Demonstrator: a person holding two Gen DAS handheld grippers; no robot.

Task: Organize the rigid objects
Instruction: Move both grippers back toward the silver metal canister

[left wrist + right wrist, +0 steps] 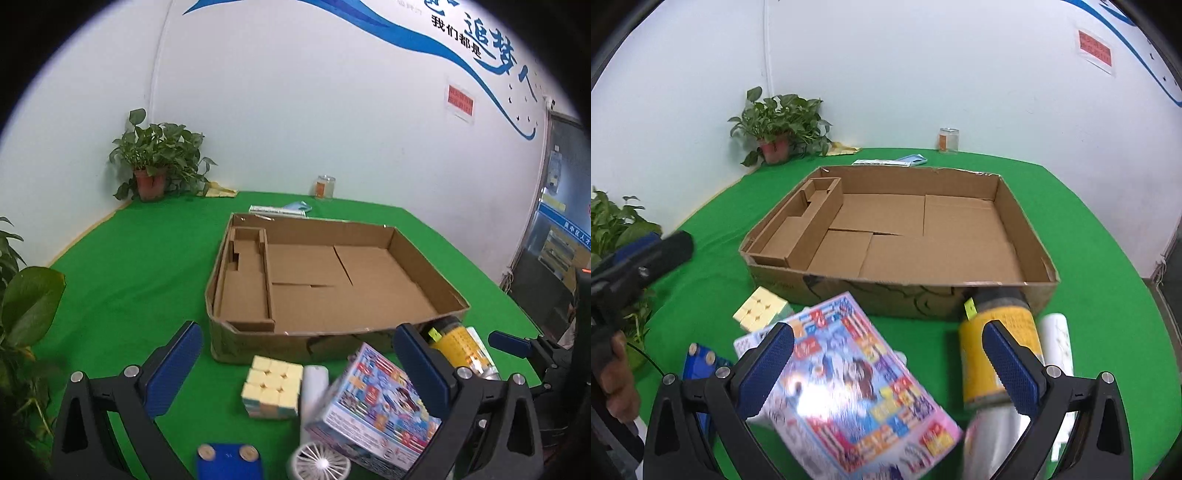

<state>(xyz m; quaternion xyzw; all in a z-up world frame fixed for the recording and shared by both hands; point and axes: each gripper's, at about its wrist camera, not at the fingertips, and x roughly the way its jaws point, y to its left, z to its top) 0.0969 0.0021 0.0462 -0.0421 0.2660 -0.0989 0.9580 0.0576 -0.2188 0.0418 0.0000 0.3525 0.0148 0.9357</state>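
Nearest the right wrist camera lay a glossy colourful printed box [857,387], tilted and filling the lower centre of that frame, with the right gripper [888,363] spread wide above it and clasping nothing. In the left wrist view the left gripper [297,363] also stood wide open and empty, its blue pads framing a pale yellow puzzle cube [271,387] at lower centre, a white handheld fan [314,424] just beside it, and a blue block with two round metal contacts [229,461] at the bottom edge. At lower right of the right wrist frame a yellow-labelled bottle [997,350] lay on its side, its dark cap against the front wall of the cardboard tray [1012,206], with a white tube [1058,350] just beside it. The tray sat mid-frame on the green table [1089,240], holding nothing, with a narrow divided compartment at its left. The printed box looked light and stiff but slick-faced, so it would likely slip unless pinched across its thin edges. The cube seemed rigid and square, best taken on two opposite flat faces. The bottle might roll, so a grip across its body seemed wisest. Potted plants [783,125] and a glass jar [948,139] stood at the upper part of the frame, well apart from the work.
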